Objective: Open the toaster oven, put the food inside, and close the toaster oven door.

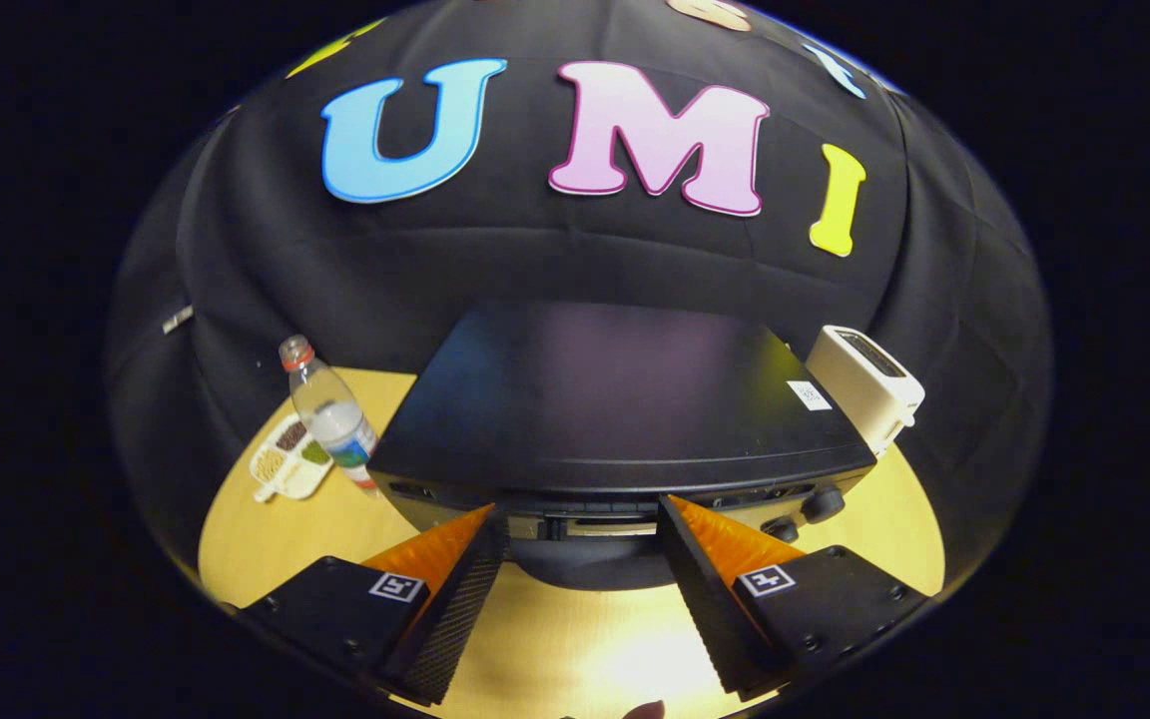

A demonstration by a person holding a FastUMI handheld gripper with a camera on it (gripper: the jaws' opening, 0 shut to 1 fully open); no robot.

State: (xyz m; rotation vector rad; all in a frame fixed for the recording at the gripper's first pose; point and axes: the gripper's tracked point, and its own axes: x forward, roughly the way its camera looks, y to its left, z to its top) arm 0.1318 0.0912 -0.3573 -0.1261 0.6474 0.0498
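Here's the desk (266, 539), a pale wooden top under warm light with a bright glare patch close in between the fingers, and black cloth hanging all around as the booth wall. Dead centre sits the black toaster oven (615, 399), seen from above and in front: its flat top fills the middle, its front face points straight at the camera, and its long axis runs side to side across the desk. The knobs (805, 511) sit at the right end of that front, and the door handle (590, 526) shows along the upper front edge. The claw (585, 524) is spread wide, holding nothing, its two fingertips right up at the oven's front, one either side of the handle; contact is hard to call. Left of the oven stands a clear plastic water bottle (330, 414) with a red cap, upright, and just beside it lies a small white divided dish (287, 461) of food. Behind the oven's right corner, a white slot toaster (866, 384).
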